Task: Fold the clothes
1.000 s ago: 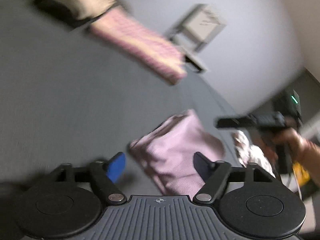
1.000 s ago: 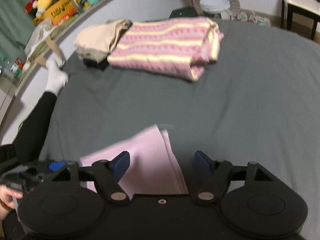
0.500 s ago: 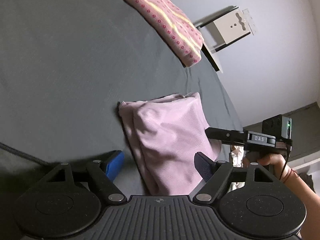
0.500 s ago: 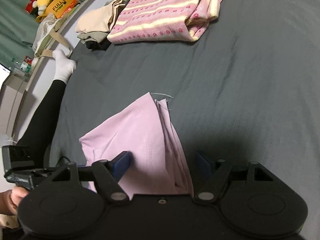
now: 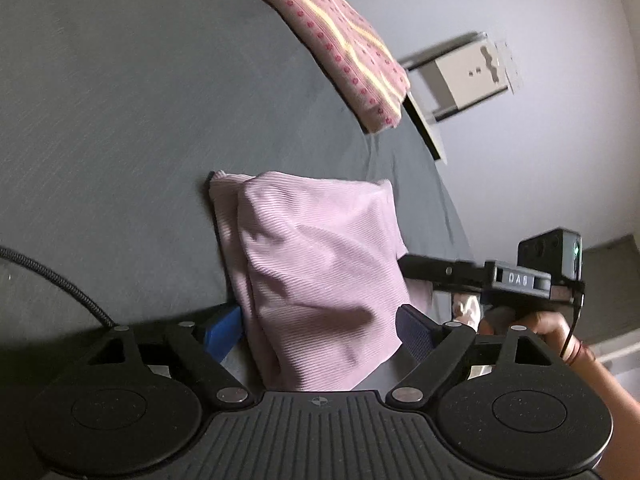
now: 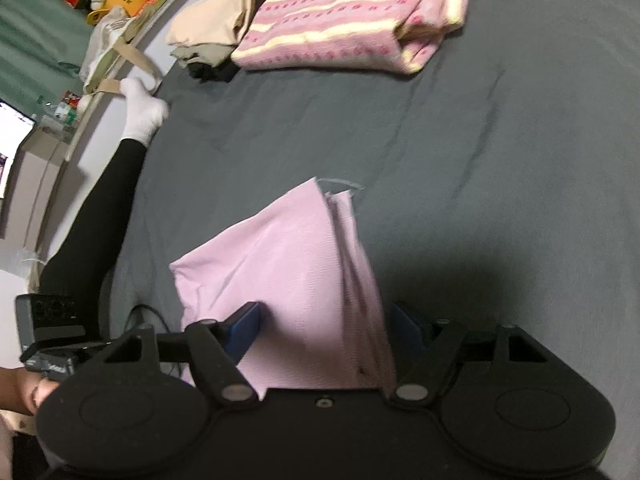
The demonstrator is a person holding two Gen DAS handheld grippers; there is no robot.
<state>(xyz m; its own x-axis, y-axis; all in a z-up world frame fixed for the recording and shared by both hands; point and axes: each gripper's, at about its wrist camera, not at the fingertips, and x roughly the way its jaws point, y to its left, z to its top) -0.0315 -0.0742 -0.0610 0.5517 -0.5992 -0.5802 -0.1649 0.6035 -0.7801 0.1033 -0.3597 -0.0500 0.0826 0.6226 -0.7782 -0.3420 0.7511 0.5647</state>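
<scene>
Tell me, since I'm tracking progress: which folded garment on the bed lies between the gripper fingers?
The plain lilac ribbed garment, close to both cameras; the pink-and-yellow striped knit and beige folded clothes sit far across the grey bed.

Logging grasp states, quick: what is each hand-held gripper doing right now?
Left hand-held gripper: open, fingers either side of the folded lilac garment.
Right hand-held gripper: open, also straddling it.

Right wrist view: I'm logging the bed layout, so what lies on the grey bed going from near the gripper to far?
Right gripper, open → folded lilac garment lying between its fingers → bare grey sheet → folded pink and yellow striped garment, with a beige folded pile beside it.
</scene>
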